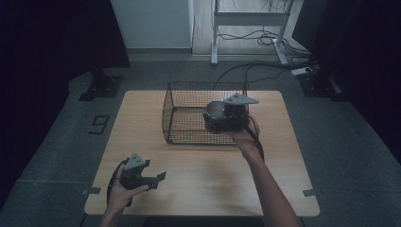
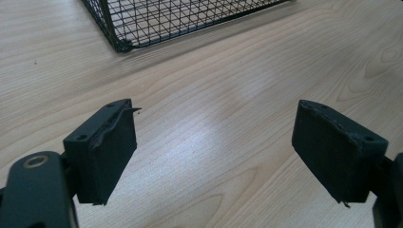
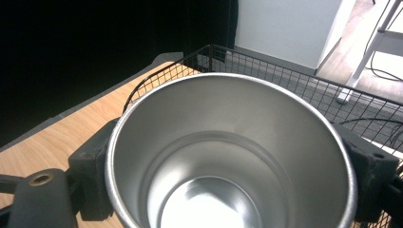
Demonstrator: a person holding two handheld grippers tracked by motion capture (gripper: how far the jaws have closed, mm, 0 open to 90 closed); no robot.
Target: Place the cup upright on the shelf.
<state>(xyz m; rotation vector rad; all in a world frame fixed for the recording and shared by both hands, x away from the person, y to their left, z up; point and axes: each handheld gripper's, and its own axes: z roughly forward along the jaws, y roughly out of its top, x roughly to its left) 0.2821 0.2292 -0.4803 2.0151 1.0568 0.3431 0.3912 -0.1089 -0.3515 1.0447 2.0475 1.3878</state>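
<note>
A: From the high view, how far along is it?

B: The right gripper (image 1: 222, 116) hangs over the near right part of the wire basket (image 1: 189, 94) with the steel cup (image 1: 215, 111) in its grip. The cup seems to sit at or just above rim level, so the carry looks done while the lowering and letting go remain. Whether the cup touches the basket floor cannot be told. The left gripper (image 1: 158, 178) waits near the table's (image 1: 283, 156) front left, well apart from the basket.

A: And the left gripper view?

B: Its jaws stand wide apart with only bare tabletop (image 2: 228, 95) between them; they touch nothing. A basket corner (image 2: 121, 45) lies farther ahead.

A: The right gripper view?

B: The cup (image 3: 228, 156) sits upright, its open mouth toward the camera and empty inside. A jaw presses each side of its wall just under the rim, so they are clamped on the cup. The basket mesh (image 3: 285, 76) runs behind it.
</note>
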